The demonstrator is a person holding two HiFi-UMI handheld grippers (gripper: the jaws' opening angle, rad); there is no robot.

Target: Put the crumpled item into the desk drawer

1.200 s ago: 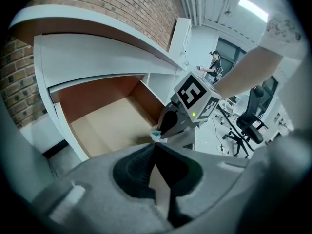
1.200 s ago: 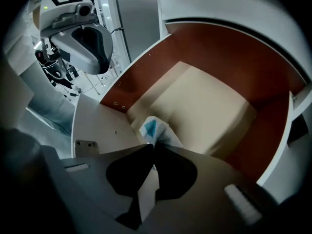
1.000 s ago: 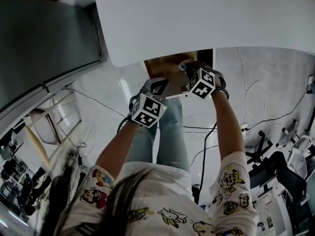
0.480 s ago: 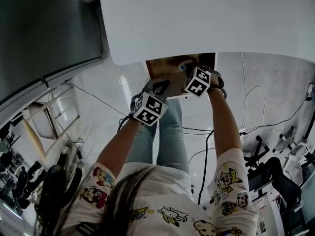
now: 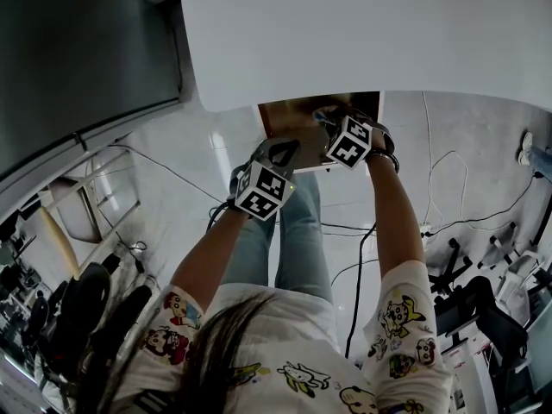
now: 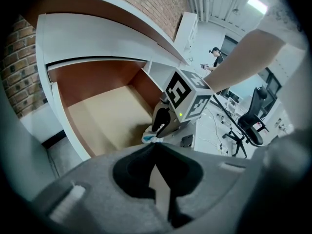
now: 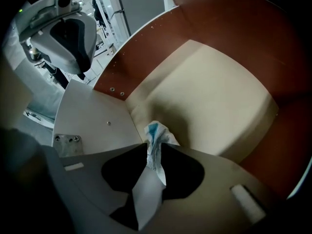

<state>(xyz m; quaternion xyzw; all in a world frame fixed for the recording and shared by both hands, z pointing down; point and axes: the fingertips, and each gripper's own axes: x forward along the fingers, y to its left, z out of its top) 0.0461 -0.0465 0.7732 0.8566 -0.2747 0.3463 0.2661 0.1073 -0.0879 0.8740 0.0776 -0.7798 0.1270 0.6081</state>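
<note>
We are holding the paper clamped in the right tool at the near corner of the drawer; releasing here risks dropping it outside. The left tool is pressed together, empty.

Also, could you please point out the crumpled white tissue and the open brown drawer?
crumpled white tissue point(image 7: 153, 131), right gripper view, its blue tip.
open brown drawer point(image 7: 209, 101), right gripper view, its pale floor.

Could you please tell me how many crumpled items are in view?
1: the crumpled item, pinched in the right gripper over the front corner of the open drawer. No other shows in the drawer.
</note>
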